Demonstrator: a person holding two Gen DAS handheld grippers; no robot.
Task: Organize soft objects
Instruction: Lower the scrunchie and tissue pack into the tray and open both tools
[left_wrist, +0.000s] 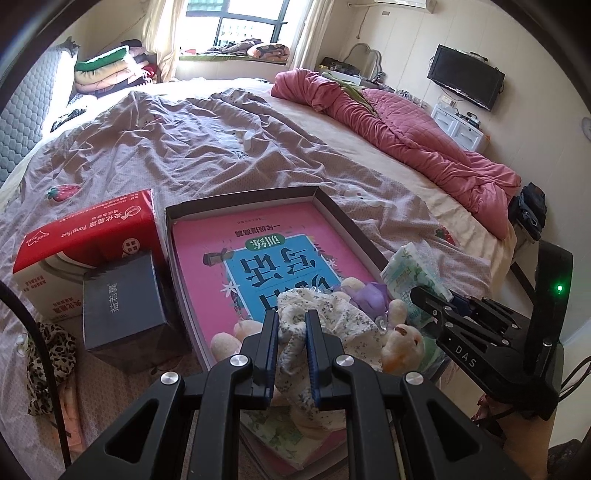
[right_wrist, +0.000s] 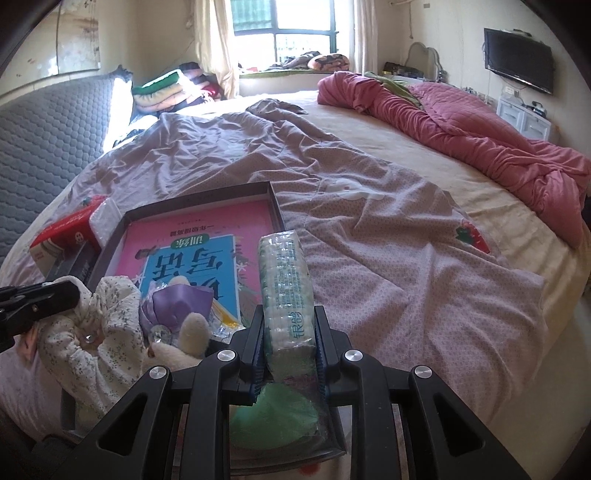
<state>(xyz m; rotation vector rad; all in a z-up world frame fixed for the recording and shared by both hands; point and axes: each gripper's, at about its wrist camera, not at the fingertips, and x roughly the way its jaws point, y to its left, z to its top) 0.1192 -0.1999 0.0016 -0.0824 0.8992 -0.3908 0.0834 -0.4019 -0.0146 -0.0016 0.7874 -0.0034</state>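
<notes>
My left gripper (left_wrist: 292, 323) is shut on a white floral cloth (left_wrist: 332, 314), which bunches up between its blue pads over the near end of a shallow dark box (left_wrist: 332, 206). A pink and blue book (left_wrist: 258, 258) lies in the box. Beside the cloth sit a cream plush toy (left_wrist: 402, 341) and a purple fabric item (left_wrist: 371, 295). My right gripper (right_wrist: 288, 334) is shut on a green and white tissue pack (right_wrist: 284, 273), held upright over the box's right edge. In the right wrist view the left gripper (right_wrist: 68, 295) shows at the left, against the floral cloth (right_wrist: 110, 332).
A red and white carton (left_wrist: 92, 240) and a dark grey box (left_wrist: 125, 299) stand left of the shallow box. A leopard-print cloth (left_wrist: 51, 354) lies at the near left. A crumpled pink quilt (left_wrist: 424, 136) runs along the bed's right side, and folded blankets (left_wrist: 110, 70) are stacked by the headboard.
</notes>
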